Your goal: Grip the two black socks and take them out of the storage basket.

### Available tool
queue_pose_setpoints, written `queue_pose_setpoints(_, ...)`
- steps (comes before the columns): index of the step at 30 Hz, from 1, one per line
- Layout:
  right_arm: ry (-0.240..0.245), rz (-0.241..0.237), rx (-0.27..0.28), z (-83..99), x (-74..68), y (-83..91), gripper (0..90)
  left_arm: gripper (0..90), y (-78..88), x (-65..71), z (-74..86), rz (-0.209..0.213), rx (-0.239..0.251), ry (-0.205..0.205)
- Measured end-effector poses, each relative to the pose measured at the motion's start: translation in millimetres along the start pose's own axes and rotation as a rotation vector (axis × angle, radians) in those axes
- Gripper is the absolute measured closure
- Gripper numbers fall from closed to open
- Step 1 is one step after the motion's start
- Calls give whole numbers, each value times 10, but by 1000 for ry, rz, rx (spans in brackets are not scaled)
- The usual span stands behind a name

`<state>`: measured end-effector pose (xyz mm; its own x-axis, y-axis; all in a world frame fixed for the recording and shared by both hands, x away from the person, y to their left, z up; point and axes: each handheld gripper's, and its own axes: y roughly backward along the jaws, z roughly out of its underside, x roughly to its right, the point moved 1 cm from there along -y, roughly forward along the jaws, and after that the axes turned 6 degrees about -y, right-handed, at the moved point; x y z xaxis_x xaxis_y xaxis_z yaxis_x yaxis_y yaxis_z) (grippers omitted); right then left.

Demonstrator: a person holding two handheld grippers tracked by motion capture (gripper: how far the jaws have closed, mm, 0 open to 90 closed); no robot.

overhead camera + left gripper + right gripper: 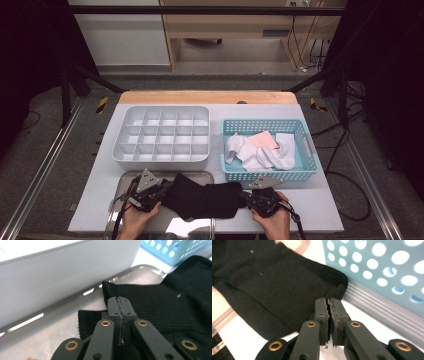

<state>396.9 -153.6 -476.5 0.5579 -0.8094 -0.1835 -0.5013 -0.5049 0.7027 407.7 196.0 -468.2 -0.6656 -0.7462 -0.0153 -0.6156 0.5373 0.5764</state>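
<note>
A lab or test room is suggested. The white-topped table (320, 210) is framed by black metal rails (200, 10) and slanted struts. Beyond the table, a pale wooden bench (250, 30) is seen, with loose cables (312, 50) hung beside it. Black-and-yellow tape marks (102, 104) are stuck, probably, to the grey floor left of the table.

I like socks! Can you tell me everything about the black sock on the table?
The black sock is a dark ribbed knit, lying flat and stretched sideways, partly on the shiny metal tray and partly on the white table cover, just in front of the blue basket. The left gripper pinches one end and the right gripper pinches the other, fingers shut on the cloth.
</note>
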Motion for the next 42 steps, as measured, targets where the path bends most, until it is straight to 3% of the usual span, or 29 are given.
queue_pose_setpoints(4, -20, -43, 60, -29, 5, 174, 862, 882, 146, -19, -38, 42, 42, 30)
queue_pose_setpoints(11, -5, -118, 130, -116, -124, 351, 860, 882, 377, -109, -24, 39, 61, 53)
queue_pose_setpoints(18, 11, -160, 94, -117, -260, 233, 857, 881, 452, -176, 122, 26, 35, 68)
queue_pose_setpoints(29, -7, -169, 40, -68, -245, 85, 846, 881, 358, -200, 204, 32, -29, 72)
queue_pose_setpoints(37, -19, -140, -1, -20, -227, 19, 837, 878, 333, -178, 271, 36, -68, 66)
queue_pose_setpoints(42, -13, -119, -34, 8, -238, -22, 800, 872, 308, -168, 273, 22, -67, 56)
